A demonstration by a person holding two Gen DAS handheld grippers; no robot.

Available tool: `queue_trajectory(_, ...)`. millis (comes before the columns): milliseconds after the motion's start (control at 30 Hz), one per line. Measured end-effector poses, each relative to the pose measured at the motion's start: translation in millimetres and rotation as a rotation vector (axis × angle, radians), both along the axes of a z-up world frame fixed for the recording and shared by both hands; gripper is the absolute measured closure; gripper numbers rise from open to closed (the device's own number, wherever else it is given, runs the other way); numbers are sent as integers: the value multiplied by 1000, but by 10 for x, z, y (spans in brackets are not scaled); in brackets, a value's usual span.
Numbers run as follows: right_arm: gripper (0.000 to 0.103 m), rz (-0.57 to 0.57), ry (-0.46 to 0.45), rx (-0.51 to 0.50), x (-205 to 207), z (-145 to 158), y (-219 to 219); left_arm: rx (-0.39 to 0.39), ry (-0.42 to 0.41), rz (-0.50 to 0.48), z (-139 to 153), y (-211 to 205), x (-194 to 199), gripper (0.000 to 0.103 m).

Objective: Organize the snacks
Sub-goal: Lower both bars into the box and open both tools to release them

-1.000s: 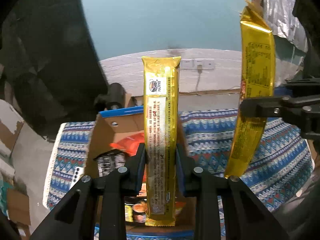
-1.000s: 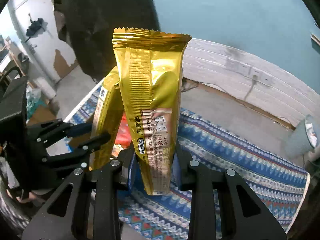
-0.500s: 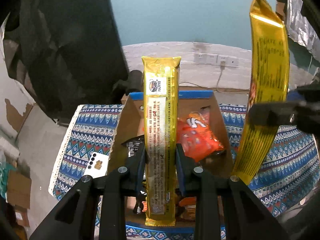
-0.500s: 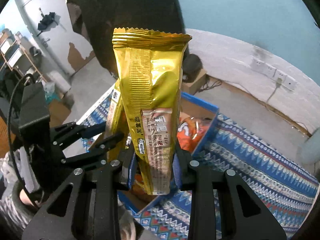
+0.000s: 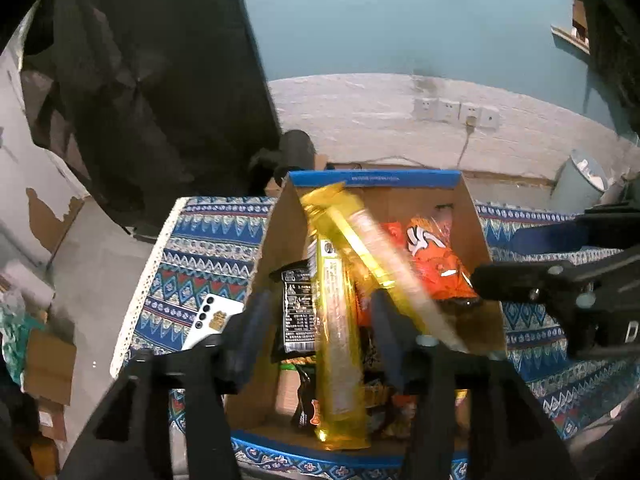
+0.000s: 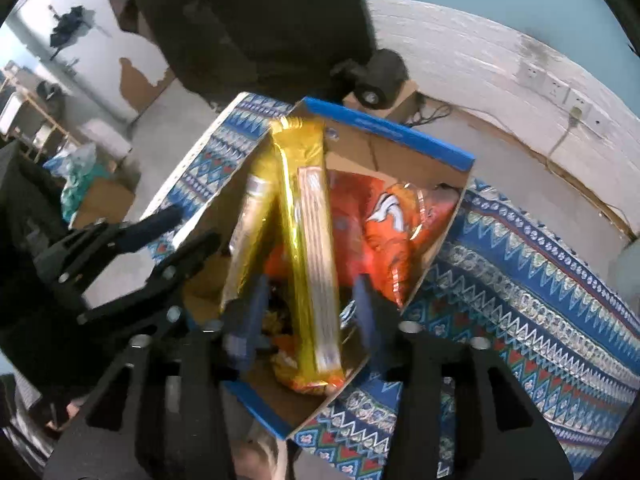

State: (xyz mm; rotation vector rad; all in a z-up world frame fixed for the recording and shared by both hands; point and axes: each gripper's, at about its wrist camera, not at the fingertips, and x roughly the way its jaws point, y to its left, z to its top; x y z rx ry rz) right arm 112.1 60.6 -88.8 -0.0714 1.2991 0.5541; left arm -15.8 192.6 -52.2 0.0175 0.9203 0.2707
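I open both claws over the box [image 5: 376, 179]: the left claw [image 5: 320, 332] and right claw [image 6: 308, 320] are spreading, pads clear of each gold packet [image 5: 340, 340]. I keep both hands steady above the box until the packets settle among the orange bags [image 6: 384, 224] at 2 o'clock.

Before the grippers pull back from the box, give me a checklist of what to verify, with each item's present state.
1. Left gripper released: ok, jaws opening, pads clear of the left gold packet.
2. Right gripper released: ok, jaws opening, gap on both sides of the right gold packet.
3. Both packets over the cardboard box: ok, both lie within its walls.
4. Packets settled: not ok, both are motion-blurred and slanted.
5. Room in the box: cannot tell; orange bags and a black packet already fill much of it.
6. White phone clear of the box: ok, on the patterned cloth.
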Motion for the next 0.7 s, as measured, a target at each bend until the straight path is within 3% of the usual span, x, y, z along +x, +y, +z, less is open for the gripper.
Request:
queue_trajectory(367, 29, -55, -116, -46, -34, 243, -236, 18, -49, -2, 238, -60, -127, 21)
queue_trajectory(700, 24, -51, -205, -58, -194, 441, -427, 40, -78, -42, 411, -217, -192, 15)
